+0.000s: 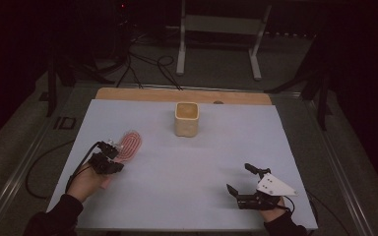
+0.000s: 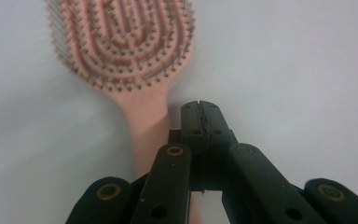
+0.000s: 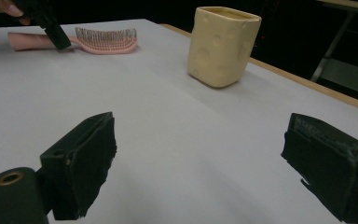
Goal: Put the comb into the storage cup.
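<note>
A pink hairbrush [image 1: 130, 142] lies bristles up at the left of the pale sheet, its handle toward the person. My left gripper [image 1: 112, 147] sits low over that handle. In the left gripper view its jaws [image 2: 201, 116] are pressed together with nothing between them, just right of the brush handle [image 2: 144, 126]. My right gripper [image 1: 239, 178] rests at the front right with its jaws wide apart and nothing in them [image 3: 200, 158]. A cream square cup [image 1: 186, 119] stands upright at the back middle, and the right gripper view shows the cup [image 3: 223, 44] and the hairbrush [image 3: 105, 42].
The pale sheet [image 1: 187, 162] covers a wooden tabletop whose bare back edge [image 1: 177, 95] shows behind the cup. Beyond the table stands a metal frame [image 1: 216, 24], with cables [image 1: 147, 64] on the dark floor.
</note>
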`<move>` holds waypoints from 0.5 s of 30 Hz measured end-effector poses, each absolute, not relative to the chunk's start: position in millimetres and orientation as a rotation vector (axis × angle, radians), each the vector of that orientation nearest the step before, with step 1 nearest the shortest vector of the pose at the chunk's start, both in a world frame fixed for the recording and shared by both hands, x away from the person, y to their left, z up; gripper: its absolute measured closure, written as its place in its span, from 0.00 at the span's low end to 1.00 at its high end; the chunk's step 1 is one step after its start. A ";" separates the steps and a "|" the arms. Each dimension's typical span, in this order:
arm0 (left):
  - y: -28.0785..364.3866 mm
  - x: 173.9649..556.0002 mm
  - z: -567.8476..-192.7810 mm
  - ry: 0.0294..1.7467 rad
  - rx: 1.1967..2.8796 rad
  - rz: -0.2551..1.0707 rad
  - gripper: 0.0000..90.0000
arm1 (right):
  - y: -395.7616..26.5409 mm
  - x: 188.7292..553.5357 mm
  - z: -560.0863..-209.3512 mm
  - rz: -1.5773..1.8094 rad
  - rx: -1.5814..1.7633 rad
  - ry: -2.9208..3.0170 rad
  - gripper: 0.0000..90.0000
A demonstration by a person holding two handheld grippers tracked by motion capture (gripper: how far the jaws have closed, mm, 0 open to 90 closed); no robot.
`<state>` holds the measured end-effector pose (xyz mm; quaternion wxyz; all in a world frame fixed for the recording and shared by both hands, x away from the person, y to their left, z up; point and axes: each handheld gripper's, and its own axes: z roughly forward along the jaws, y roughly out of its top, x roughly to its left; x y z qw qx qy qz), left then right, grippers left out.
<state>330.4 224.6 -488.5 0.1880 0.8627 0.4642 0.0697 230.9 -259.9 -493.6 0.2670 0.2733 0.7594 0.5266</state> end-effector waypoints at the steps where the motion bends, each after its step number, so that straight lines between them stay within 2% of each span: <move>1: 227.6 330.1 -488.4 1.312 2.424 0.195 1.00 | -259.8 230.9 -493.6 1.422 0.737 2.050 0.10; 15: 244.7 325.4 -484.7 1.282 2.437 0.208 1.00 | -258.1 231.1 -493.6 1.420 0.734 2.054 0.10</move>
